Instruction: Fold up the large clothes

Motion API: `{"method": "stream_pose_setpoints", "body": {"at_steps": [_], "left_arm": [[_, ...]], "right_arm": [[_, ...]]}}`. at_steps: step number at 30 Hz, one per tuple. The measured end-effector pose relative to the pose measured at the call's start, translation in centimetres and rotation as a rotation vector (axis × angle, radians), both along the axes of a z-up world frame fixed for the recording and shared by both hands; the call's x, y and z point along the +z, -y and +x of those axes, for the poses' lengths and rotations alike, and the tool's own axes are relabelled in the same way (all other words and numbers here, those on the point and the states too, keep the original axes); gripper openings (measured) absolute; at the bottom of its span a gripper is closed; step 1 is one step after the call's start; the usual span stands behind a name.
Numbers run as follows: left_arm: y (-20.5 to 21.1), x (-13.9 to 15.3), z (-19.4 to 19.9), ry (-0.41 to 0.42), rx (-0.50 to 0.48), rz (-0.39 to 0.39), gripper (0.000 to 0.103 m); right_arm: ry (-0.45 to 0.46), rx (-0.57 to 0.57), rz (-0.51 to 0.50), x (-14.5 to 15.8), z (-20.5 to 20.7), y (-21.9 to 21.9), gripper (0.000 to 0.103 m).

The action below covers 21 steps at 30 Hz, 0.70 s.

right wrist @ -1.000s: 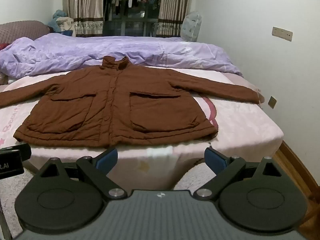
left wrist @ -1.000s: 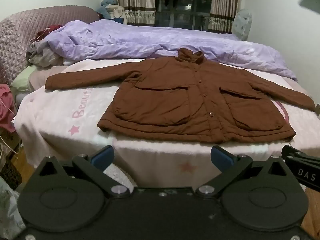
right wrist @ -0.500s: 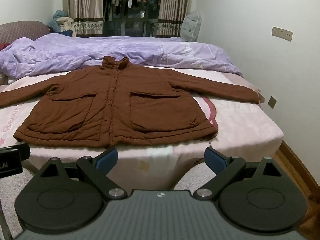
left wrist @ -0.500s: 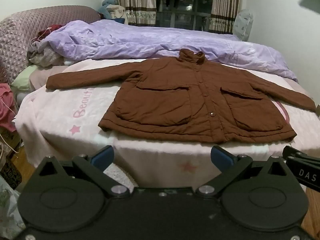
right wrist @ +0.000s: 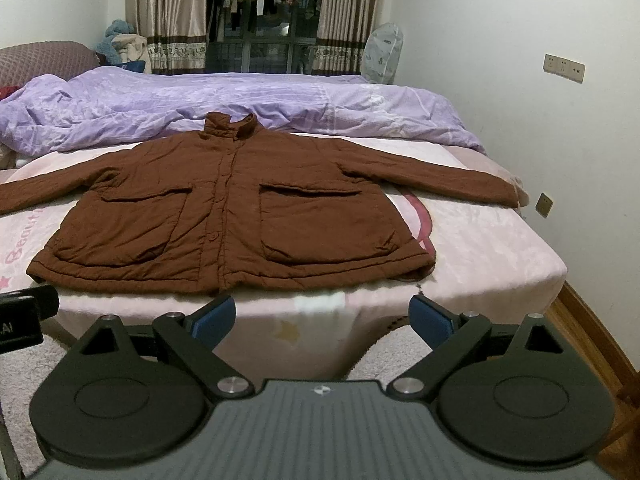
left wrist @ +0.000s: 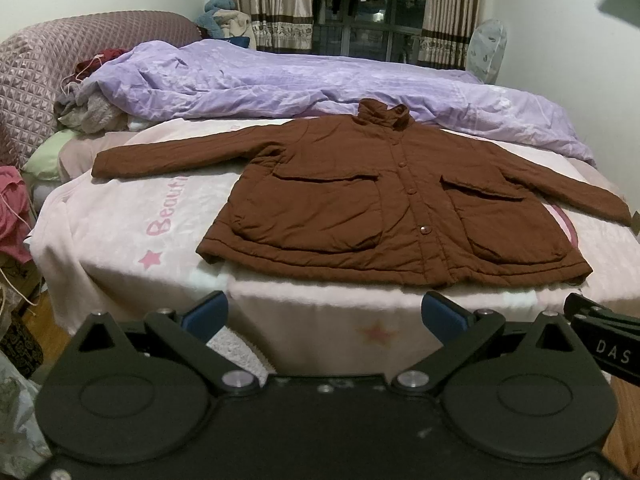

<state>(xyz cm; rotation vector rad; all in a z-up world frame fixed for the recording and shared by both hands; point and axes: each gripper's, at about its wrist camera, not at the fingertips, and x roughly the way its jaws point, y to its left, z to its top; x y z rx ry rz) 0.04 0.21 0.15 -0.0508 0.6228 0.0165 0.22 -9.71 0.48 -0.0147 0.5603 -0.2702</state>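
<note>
Brown padded jacket [left wrist: 384, 208] spread flat on the bed, front side up, buttoned, with stand-up collar at the far end and hem along the near edge. Both sleeves stretched out straight to left and right; two big square patch pockets with flaps on the front; soft, slightly wrinkled fabric. Lying on a pink fleece blanket [left wrist: 120, 232], fluffy, printed with stars and letters. Behind the collar, a crumpled shiny lilac duvet [left wrist: 280, 80] across the far side of the bed. At far left, a quilted mauve headboard [left wrist: 36, 68] with diamond pattern. Left gripper [left wrist: 326, 316] wide open, blue pads far apart, holding nothing, low in front of the near bed edge. Right gripper [right wrist: 323, 314] also wide open and empty, apart from the jacket [right wrist: 232, 208], just before the hem.
</note>
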Motion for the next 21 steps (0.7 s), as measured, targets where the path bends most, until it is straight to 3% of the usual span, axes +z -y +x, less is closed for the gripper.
{"method": "stream_pose_setpoints", "body": {"at_steps": [21], "left_arm": [[0.02, -0.18, -0.15, 0.0, 0.003, -0.001, 0.103]], "right_arm": [[-0.004, 0.003, 0.0, -0.2, 0.04, 0.01, 0.103]]}}
